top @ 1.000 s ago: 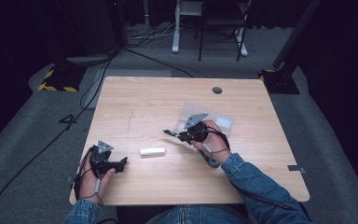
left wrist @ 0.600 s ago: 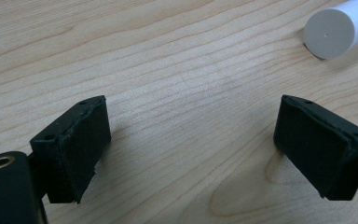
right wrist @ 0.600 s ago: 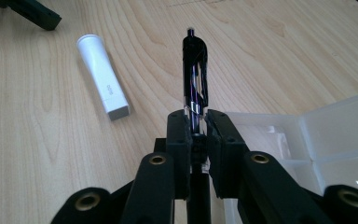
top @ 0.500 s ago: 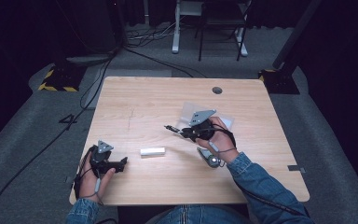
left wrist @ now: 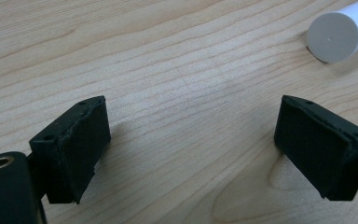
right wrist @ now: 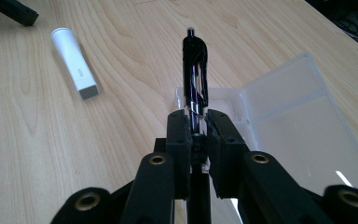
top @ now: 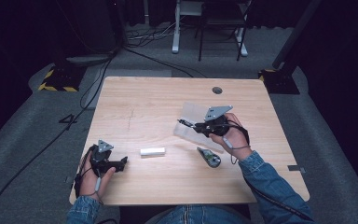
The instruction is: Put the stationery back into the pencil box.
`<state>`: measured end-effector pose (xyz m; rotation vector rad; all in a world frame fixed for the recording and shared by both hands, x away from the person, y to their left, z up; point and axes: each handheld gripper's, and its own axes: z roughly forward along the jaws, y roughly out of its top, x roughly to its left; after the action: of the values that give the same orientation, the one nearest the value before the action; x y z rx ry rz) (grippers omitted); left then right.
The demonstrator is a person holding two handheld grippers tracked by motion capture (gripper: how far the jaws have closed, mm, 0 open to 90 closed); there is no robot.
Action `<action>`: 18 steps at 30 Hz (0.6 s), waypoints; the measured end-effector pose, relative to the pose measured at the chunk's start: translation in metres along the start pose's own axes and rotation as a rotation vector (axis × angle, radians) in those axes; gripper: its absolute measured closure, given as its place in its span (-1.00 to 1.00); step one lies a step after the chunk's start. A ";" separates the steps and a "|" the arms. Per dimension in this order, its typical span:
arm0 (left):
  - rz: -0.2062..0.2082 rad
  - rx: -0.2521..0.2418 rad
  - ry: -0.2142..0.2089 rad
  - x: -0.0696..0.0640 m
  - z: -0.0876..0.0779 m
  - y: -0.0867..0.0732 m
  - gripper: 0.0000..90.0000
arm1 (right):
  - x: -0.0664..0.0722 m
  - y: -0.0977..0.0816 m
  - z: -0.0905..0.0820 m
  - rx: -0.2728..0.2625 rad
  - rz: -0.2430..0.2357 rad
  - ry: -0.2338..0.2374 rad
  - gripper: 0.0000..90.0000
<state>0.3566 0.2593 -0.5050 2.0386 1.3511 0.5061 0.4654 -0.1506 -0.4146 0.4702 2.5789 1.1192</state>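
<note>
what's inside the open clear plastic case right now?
The clear plastic case lies open on the table; its lid and the visible part of its tray look bare. The right gripper, shut on a black pen, hides the tray's near part.

The high view is looking forward and down from above the person's side, taking in the whole table [top: 149,98] from some way off, with the floor beyond at 12 o'clock. The left gripper view is sitting very close to the tabletop, looking along its own jaws, with the end of the white tube [left wrist: 340,30] showing at 1 o'clock. The right gripper view is looking from higher up, along its jaws and the pen [right wrist: 195,74], with the same tube [right wrist: 73,63] at 10 o'clock. All three are sharing the tube [top: 152,151] and the wood around it.
</note>
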 end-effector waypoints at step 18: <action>-0.005 0.003 0.005 0.000 0.001 0.001 -0.76 | -0.023 -0.026 -0.015 0.059 0.035 -0.077 0.77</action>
<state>0.3574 0.2589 -0.5049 2.0370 1.3602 0.5074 0.4759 -0.1864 -0.4212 0.5625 2.5520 1.0184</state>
